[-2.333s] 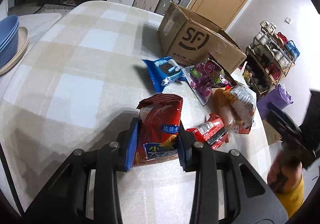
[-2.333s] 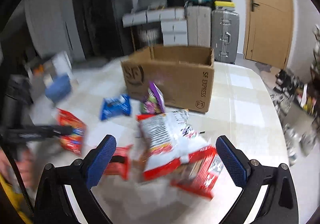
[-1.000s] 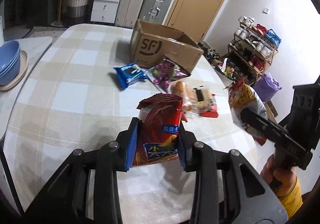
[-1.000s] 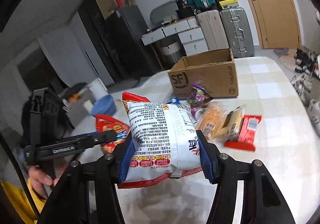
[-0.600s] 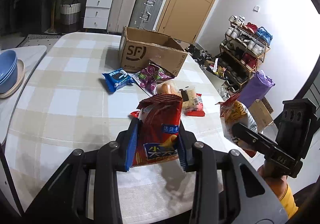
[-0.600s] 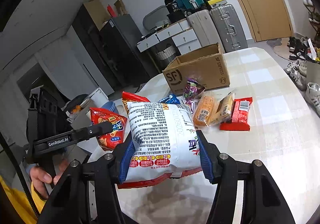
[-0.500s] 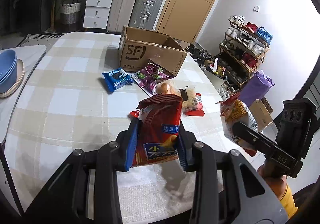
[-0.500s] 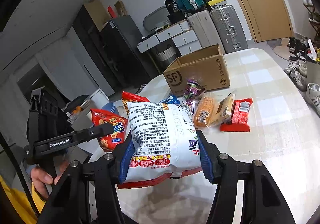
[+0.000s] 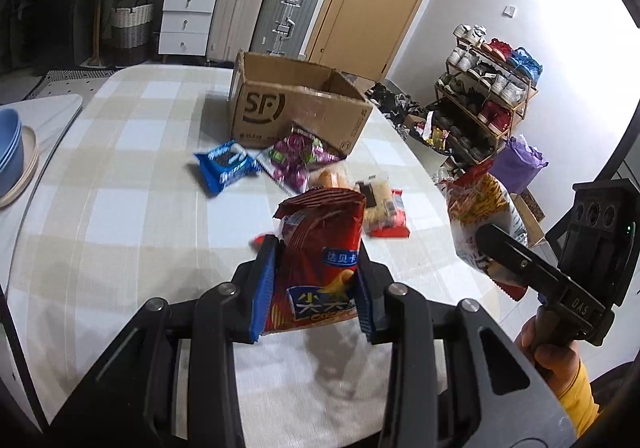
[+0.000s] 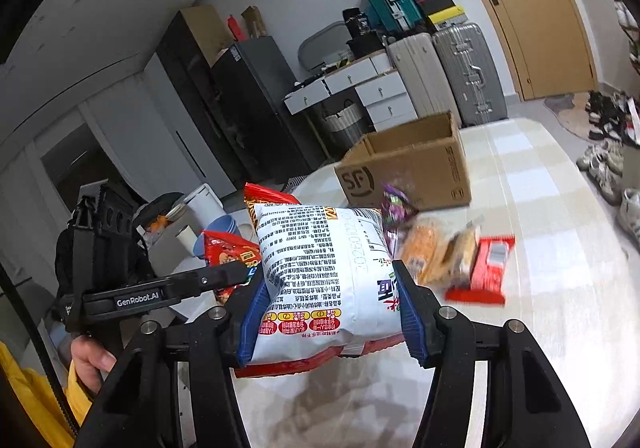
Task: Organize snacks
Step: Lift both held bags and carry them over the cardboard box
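Observation:
My left gripper (image 9: 316, 290) is shut on a red chip bag (image 9: 322, 252) and holds it above the checked table (image 9: 132, 187). My right gripper (image 10: 330, 312) is shut on a white and red snack bag (image 10: 320, 268), also held in the air; that bag shows at the right of the left wrist view (image 9: 478, 215). An open SF cardboard box (image 9: 292, 107) stands at the far side of the table. In front of it lie a blue cookie pack (image 9: 226, 165), a purple candy bag (image 9: 298, 159), an orange bread pack (image 10: 424, 248) and a red wrapper (image 10: 486, 272).
Blue bowls (image 9: 10, 151) sit on a plate at the table's left. Suitcases (image 9: 264, 15), white drawers and a wooden door stand behind the table. A shoe rack (image 9: 486, 87) and a purple bag (image 9: 516, 163) stand on the floor to the right.
Both grippers have risen and pulled back from the snack pile with their bags still held. The right gripper closed on the white bag about two seconds ago.

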